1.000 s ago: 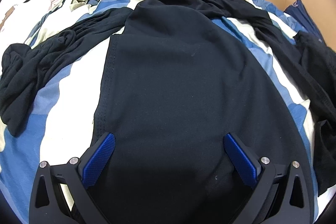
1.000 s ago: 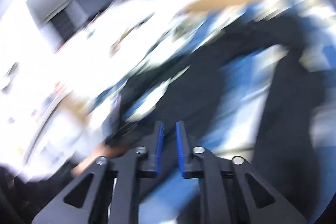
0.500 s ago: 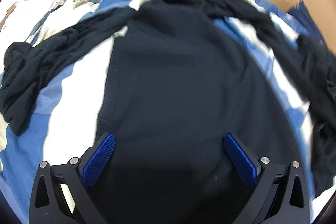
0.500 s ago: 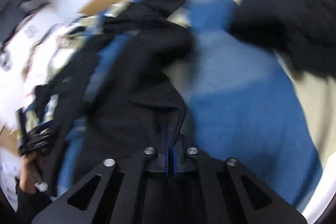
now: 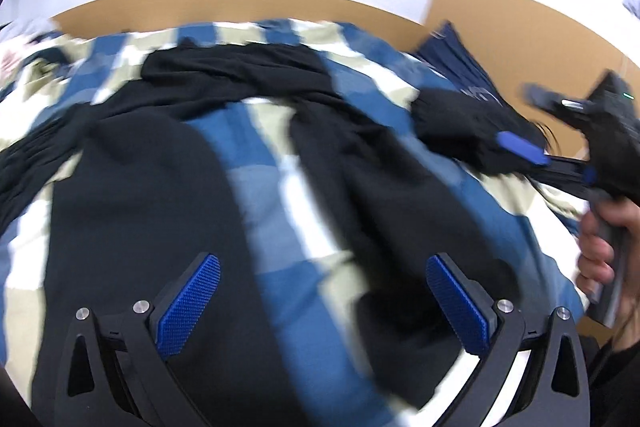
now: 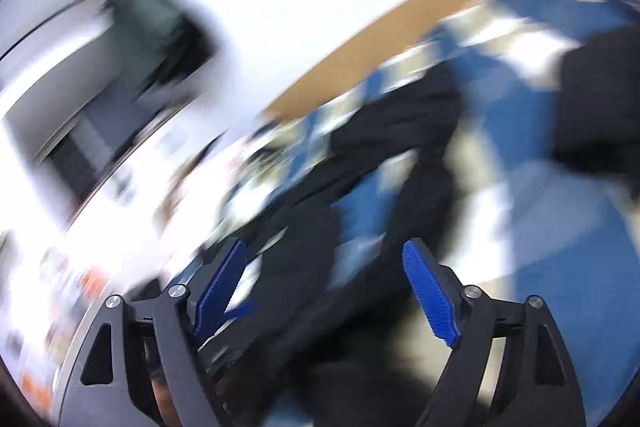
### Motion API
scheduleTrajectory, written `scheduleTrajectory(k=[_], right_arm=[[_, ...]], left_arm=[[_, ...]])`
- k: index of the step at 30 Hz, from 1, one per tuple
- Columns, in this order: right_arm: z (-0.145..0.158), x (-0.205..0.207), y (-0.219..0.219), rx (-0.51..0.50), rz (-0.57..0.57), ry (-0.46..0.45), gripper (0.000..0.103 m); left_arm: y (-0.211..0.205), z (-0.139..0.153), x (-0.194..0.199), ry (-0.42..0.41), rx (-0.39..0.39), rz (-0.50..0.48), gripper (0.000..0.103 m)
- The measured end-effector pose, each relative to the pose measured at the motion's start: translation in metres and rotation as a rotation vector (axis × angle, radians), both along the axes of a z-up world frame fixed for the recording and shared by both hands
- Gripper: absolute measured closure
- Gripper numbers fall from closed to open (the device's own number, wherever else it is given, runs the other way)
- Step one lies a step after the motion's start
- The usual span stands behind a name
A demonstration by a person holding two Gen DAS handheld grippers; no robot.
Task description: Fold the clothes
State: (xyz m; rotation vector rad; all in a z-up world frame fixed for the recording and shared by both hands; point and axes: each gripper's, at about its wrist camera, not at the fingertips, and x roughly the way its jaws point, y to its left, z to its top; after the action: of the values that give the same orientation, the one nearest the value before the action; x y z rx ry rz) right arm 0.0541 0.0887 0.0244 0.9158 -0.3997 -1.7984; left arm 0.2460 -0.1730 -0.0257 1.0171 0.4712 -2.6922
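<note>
Black cotton garment point(image 5: 152, 195) lies spread across the middle of the blue, white and beige checked bedcover point(image 5: 276, 187), one side trailing toward its right edge. Left gripper point(image 5: 322, 301) hangs over it, blue pads wide apart, empty. Right gripper point(image 6: 324, 291) is opening above the cloth, nothing clamped.

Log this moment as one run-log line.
left gripper: open, empty | right gripper: opening, empty | black garment: spread on checked bedding
</note>
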Motion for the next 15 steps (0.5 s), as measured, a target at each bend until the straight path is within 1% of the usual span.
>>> scheduleTrajectory(k=[1,3,4,5,6,7,8,9,10,11,12,13,15], right_arm=[[-0.010,-0.009,0.002,0.016,-0.044,-0.032,0.020],[-0.032,-0.023,0.010,0.025,-0.123,-0.109,0.020],[-0.040,-0.033,0.014,0.029,-0.141,-0.133,0.020],[-0.047,-0.038,0.016,0.032,-0.145,-0.149,0.020],[-0.053,-0.039,0.017,0.033,-0.141,-0.156,0.020],[-0.053,-0.041,0.023,0.037,-0.135,-0.153,0.020],[-0.053,-0.043,0.028,0.041,-0.129,-0.149,0.020],[-0.050,-0.042,0.030,0.050,-0.127,-0.140,0.020],[-0.048,-0.042,0.033,0.058,-0.125,-0.131,0.020],[-0.046,-0.041,0.032,0.067,-0.123,-0.123,0.020],[-0.043,-0.040,0.024,0.081,-0.123,-0.118,0.020],[-0.042,-0.039,0.015,0.099,-0.120,-0.113,0.020],[-0.048,-0.038,-0.013,0.164,-0.097,-0.104,0.020]], left_arm=[[0.011,-0.001,-0.016,-0.023,-0.011,-0.017,0.000],[0.025,-0.004,-0.038,-0.042,0.002,-0.061,0.000],[0.027,-0.010,-0.050,-0.080,0.005,-0.067,0.002],[0.028,-0.016,-0.062,-0.115,0.015,-0.076,0.037],[0.022,-0.018,-0.065,-0.125,0.075,-0.101,0.074],[0.008,-0.011,-0.060,-0.095,0.186,-0.135,0.088],[-0.005,0.004,-0.046,-0.036,0.200,-0.113,0.098],[-0.023,0.025,-0.023,0.037,0.150,-0.047,0.100],[-0.044,0.037,0.001,0.085,0.099,0.053,0.100],[-0.068,0.041,0.021,0.101,0.078,0.163,0.100],[-0.086,0.038,0.032,0.085,0.082,0.235,0.103],[-0.106,0.028,0.044,0.055,0.120,0.301,0.102],[-0.113,0.012,0.053,0.068,0.227,0.285,0.102]])
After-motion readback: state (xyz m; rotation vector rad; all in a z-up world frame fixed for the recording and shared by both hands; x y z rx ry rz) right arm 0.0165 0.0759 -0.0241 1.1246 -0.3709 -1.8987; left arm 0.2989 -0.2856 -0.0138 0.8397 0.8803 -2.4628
